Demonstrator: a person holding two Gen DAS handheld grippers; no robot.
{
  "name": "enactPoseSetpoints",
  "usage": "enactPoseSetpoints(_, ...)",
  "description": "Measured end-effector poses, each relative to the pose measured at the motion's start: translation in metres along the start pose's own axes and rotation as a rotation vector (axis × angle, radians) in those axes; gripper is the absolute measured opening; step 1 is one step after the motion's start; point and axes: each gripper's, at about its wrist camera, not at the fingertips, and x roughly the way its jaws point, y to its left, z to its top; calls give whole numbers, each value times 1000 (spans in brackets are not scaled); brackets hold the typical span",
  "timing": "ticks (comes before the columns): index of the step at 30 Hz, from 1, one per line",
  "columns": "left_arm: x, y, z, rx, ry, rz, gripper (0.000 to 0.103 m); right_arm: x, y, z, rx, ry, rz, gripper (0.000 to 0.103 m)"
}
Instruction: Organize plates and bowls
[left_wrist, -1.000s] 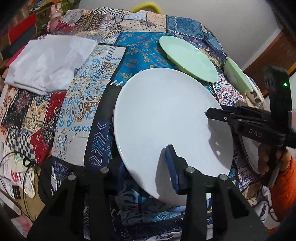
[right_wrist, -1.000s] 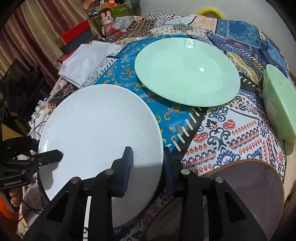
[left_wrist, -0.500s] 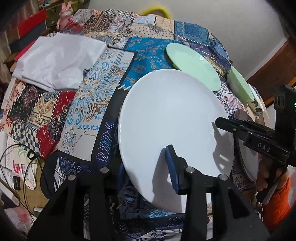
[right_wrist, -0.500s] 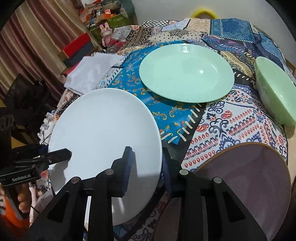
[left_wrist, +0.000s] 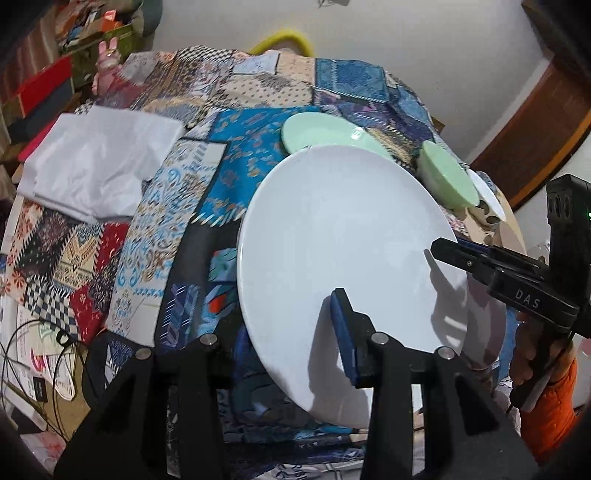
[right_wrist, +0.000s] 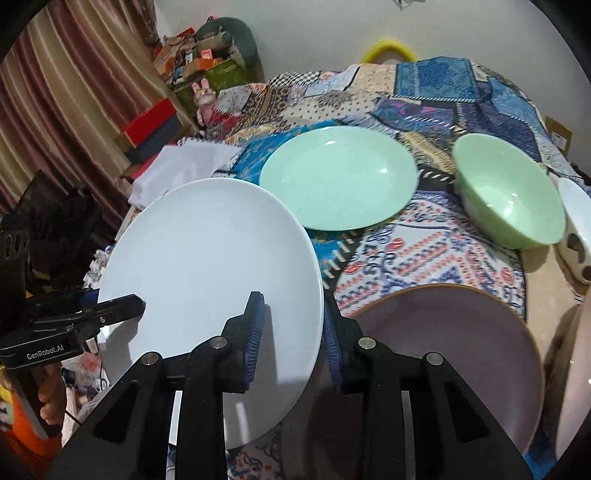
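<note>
Glossy ceramic white plate (right_wrist: 207, 258) and green plate (right_wrist: 338, 182), at twelve o'clock, lie over matt patterned cloth (right_wrist: 424, 243).

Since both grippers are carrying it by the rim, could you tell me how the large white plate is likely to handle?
The white plate looks rigid: it keeps its flat shape though pinched only at two rim points. Its glossy surface may be slippery under the left hand-held gripper and right hand-held gripper. It looks ceramic, so probably breakable if dropped.
</note>
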Motion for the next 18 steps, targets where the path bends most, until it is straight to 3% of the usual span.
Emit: enactPoseSetpoints(18, 2, -70, 12, 94, -8, -51, 40, -53, -48, -20, 79, -83, -47, 28)
